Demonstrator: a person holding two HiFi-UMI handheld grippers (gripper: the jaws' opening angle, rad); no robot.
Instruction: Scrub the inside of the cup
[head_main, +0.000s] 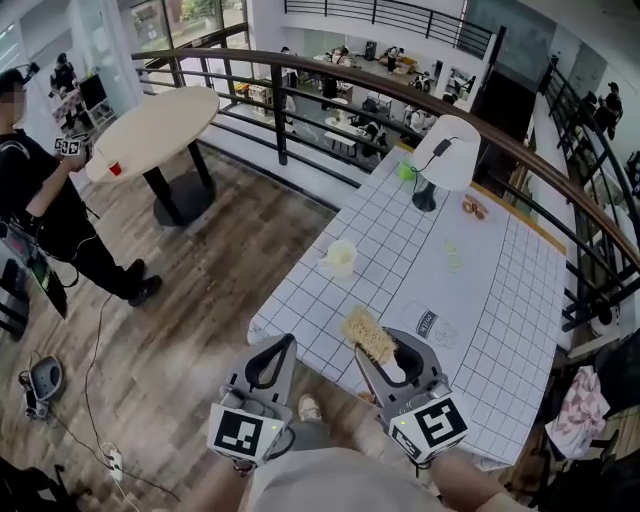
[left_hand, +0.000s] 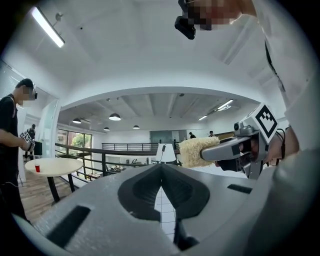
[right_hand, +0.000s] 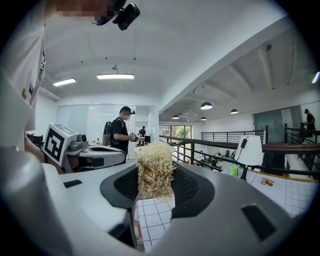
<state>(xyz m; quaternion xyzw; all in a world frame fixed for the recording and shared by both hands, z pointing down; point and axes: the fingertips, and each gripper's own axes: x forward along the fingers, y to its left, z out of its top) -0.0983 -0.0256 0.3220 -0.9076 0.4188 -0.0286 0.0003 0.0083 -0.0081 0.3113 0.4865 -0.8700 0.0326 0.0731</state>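
The cup (head_main: 341, 258) stands upright on the table (head_main: 500, 310), near its left edge, far beyond both grippers and untouched. The right gripper (head_main: 380, 352) has its jaws pressed on a scrubber (head_main: 369, 333), whose bristly end pokes out past the tips toward the cup. Held this way, it looks ready to go straight into the cup's mouth. The left gripper (head_main: 285, 342) has its jaws fully together with nothing between them. It is probably kept free to steady the cup, and would have to open first.
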